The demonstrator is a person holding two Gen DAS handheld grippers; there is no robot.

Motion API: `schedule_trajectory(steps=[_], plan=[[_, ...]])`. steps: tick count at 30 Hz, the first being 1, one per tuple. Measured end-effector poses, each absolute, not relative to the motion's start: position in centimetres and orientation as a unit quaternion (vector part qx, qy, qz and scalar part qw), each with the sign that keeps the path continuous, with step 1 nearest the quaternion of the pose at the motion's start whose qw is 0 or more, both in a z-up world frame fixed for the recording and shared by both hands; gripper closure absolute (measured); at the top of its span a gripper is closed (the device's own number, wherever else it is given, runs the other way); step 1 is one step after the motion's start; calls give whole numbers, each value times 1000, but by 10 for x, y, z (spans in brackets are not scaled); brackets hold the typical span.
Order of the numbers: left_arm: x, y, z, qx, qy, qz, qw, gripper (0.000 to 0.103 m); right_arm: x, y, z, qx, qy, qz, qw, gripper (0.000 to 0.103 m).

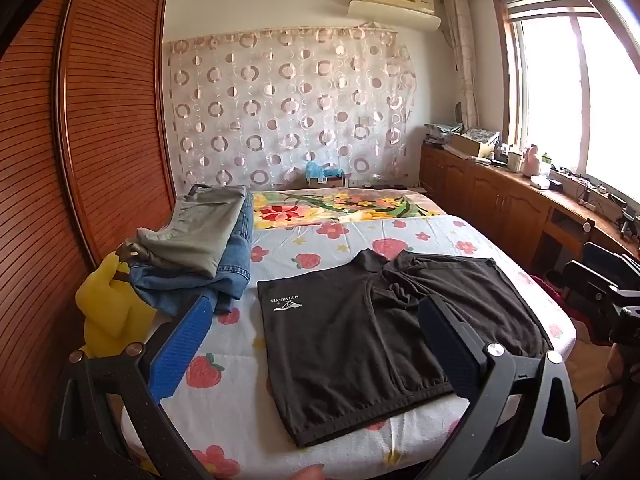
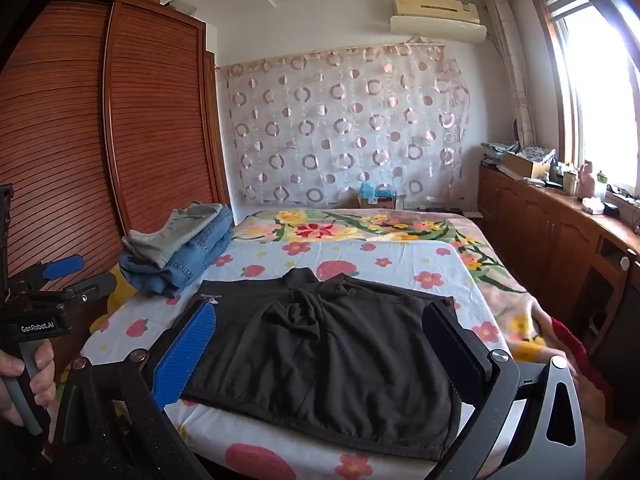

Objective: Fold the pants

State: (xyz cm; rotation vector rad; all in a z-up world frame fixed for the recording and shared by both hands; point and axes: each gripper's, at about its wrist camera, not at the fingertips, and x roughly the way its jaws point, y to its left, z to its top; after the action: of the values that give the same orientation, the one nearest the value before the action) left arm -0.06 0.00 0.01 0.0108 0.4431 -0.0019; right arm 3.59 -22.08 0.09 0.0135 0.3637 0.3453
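Note:
Black pants (image 1: pixel 360 340) (image 2: pixel 332 352) lie spread on the bed near its front edge, rumpled at the far side and with a small white logo on the left. My left gripper (image 1: pixel 316 344) hovers above them, wide open, with blue-padded fingers (image 1: pixel 182 352) and nothing between them. In the right wrist view my right gripper (image 2: pixel 320 356) hangs open over the same pants, clear of the cloth. The left gripper (image 2: pixel 60 272) also shows at that view's left edge, held by a hand (image 2: pixel 24 376).
A folded stack of grey pants and jeans (image 1: pixel 200 248) (image 2: pixel 180 248) sits at the bed's left, by a yellow plush (image 1: pixel 108 312). A louvred wardrobe (image 1: pixel 80 140) stands left, a cluttered wooden cabinet (image 1: pixel 520 192) under the window right. The fruit-print sheet (image 1: pixel 400 232) covers the bed (image 2: pixel 400 260).

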Motion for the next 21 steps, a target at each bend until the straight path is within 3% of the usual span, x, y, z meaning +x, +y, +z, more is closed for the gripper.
schedule_trajectory(steps=[21], plan=[[0,0,0,6,223,-3,975,0,35,-221,1,8,175,174,969,0]])
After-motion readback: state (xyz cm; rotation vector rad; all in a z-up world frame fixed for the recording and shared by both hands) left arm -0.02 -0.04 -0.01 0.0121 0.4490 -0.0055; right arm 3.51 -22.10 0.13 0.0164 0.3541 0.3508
